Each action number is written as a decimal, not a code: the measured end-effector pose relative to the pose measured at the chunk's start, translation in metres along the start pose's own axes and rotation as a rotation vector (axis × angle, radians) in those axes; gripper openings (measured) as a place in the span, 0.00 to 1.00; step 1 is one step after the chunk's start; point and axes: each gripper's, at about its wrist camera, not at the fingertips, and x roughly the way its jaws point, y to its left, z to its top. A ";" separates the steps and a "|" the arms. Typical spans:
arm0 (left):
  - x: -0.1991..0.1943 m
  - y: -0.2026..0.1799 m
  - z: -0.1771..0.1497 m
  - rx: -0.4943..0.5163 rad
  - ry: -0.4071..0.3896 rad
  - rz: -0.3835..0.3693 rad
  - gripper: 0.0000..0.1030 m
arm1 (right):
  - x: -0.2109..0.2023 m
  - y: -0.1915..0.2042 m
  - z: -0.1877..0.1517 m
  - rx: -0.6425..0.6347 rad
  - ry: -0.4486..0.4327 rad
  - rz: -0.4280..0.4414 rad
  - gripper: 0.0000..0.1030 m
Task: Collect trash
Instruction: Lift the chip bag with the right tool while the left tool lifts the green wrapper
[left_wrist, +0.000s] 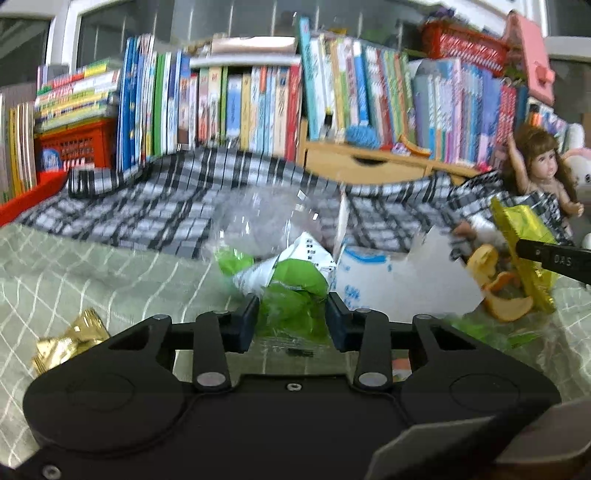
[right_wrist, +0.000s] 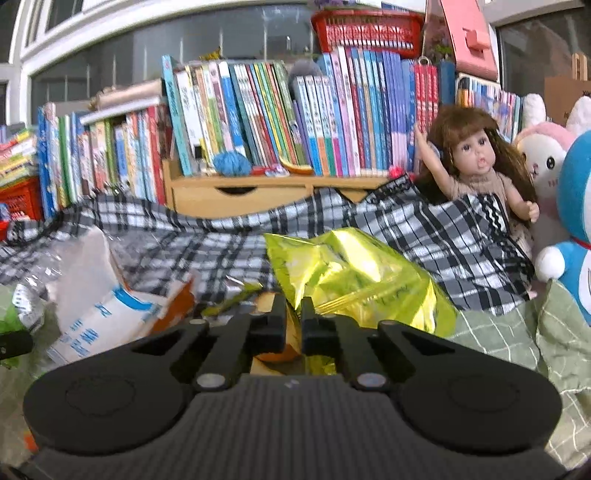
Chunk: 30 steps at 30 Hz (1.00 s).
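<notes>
Left gripper (left_wrist: 291, 318): jaws spread around green wrapper (left_wrist: 295, 291) on the bedspread (left_wrist: 74, 266) | Right gripper (right_wrist: 293, 321): jaws pinching yellow foil packet (right_wrist: 354, 273) at its lower edge | Risk: slick foil may slide free; orange peel (left_wrist: 506, 295) beside it may be dragged along.

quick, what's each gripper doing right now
Left gripper: part open around the crumpled green plastic wrapper; grip cannot be told.
Right gripper: shut on the shiny yellow foil snack bag.
</notes>
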 end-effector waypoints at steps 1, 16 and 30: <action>-0.004 -0.001 0.002 0.003 -0.018 -0.008 0.35 | -0.004 0.001 0.002 0.005 -0.008 0.009 0.07; -0.060 0.007 0.007 -0.020 -0.132 -0.135 0.35 | -0.050 -0.010 0.012 0.135 -0.022 0.230 0.07; -0.068 -0.004 -0.008 0.066 -0.129 -0.160 0.37 | 0.005 0.016 -0.010 -0.077 -0.036 -0.043 1.00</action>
